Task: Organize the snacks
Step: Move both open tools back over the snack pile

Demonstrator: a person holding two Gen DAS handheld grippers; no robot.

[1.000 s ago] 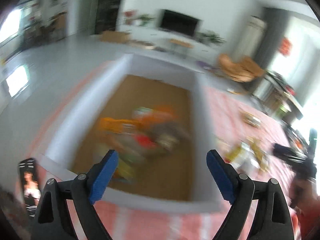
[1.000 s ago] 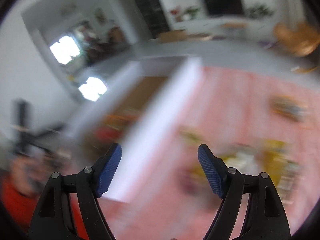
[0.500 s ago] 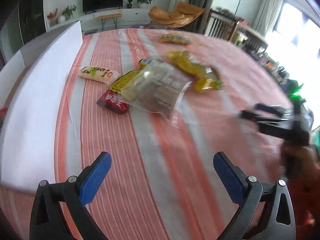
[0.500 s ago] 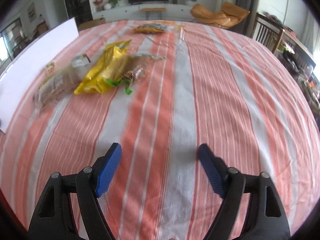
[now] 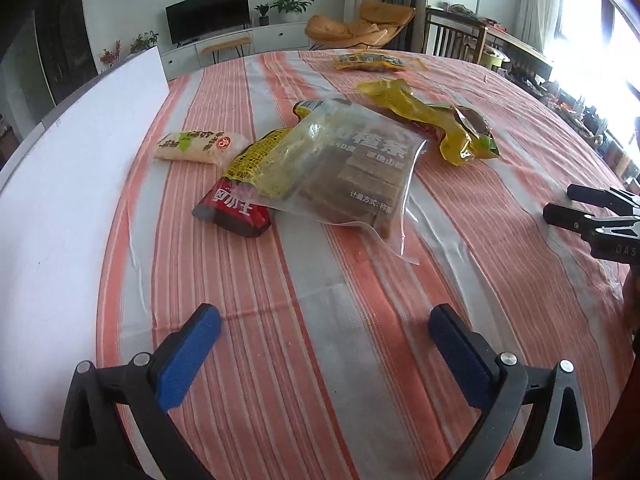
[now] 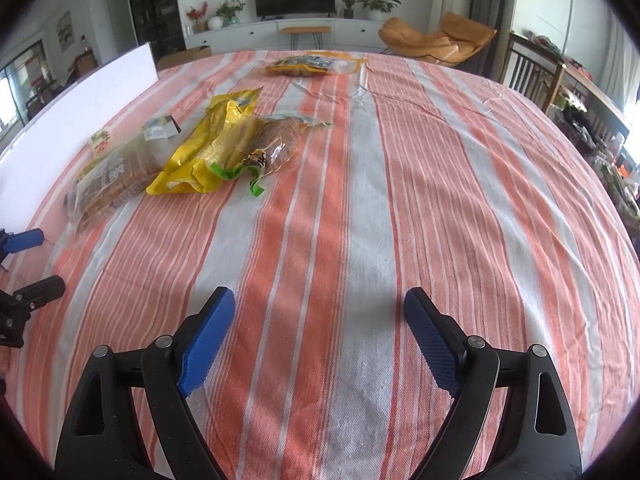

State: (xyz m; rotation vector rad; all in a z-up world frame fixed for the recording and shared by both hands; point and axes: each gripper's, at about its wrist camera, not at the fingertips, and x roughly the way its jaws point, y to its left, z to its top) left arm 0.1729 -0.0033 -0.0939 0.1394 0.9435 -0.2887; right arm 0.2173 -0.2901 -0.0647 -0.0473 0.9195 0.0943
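Bright daylight floods in from a window (image 5: pixel 592 20) beyond the desk's right edge, blown out to white glare. Both views are sharp, with strong fisheye bending and dark corners. A soft shadow lies on the striped cloth (image 6: pixel 360 240) ahead of the right tool (image 6: pixel 320 334).

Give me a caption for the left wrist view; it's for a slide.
Open left gripper over striped tablecloth, facing a clear snack bag atop other packets.

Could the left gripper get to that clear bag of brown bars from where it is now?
Probably yes: the left gripper is empty, jaws just opened wide, and only bare striped cloth lies between it and the clear bag.
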